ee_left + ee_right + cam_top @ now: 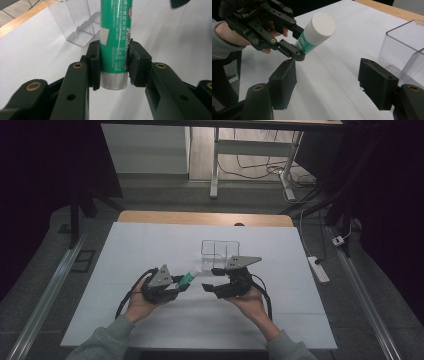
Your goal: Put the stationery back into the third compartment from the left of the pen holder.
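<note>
The left claw (113,65) was clenched on the lower body of a green plastic tube with a white screw cap (317,32), holding it tilted above the white desk (150,310), just short of the clear plastic box (220,251). The right claw (327,82) stood released, nothing between its jaws. The tube looked light, stiff and smooth; the cap end seemed the best spot for a second hold.

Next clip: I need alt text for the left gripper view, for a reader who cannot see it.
The left tongs are shut on a green tube with a silver end, both black pads pressed to its sides above a white table. A clear plastic container stands behind at upper left.
</note>
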Available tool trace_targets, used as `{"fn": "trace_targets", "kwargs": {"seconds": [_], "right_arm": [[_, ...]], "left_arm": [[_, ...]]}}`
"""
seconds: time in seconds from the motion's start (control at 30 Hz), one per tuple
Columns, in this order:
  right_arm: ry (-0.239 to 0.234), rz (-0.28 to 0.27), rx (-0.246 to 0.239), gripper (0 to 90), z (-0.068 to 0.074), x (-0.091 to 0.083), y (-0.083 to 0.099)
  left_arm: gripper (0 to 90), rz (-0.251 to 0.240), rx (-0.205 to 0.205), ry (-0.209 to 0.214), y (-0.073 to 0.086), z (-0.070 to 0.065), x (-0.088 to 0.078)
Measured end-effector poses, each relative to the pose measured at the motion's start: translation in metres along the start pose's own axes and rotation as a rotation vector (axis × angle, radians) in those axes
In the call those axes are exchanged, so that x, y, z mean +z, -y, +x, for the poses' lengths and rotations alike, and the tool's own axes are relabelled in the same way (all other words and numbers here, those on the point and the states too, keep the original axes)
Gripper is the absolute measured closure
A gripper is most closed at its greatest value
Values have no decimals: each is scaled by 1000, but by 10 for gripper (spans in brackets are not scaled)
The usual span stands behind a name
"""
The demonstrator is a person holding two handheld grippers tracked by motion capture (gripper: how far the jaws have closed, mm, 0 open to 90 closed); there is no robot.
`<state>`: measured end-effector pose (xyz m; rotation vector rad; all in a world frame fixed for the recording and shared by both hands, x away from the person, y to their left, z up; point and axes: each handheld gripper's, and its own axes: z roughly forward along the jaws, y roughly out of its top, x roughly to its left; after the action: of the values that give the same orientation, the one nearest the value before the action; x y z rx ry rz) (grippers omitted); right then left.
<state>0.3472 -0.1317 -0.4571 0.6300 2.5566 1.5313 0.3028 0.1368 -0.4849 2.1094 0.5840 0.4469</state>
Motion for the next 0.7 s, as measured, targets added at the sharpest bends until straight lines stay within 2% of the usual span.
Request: {"fn": "trace_targets", "kwargs": {"seconds": [0.2,0.43,0.7], "right_arm": [[-16,6,-3,300,3,7,1],[-23,-17,2,316,6,10,1],[-42,-41,4,413,8,12,2]], "left_arm": [[649,-7,3,28,-2,-6,4],[649,-4,17,45,-2,-13,10],[648,8,29,52,-2,-17,14]]}}
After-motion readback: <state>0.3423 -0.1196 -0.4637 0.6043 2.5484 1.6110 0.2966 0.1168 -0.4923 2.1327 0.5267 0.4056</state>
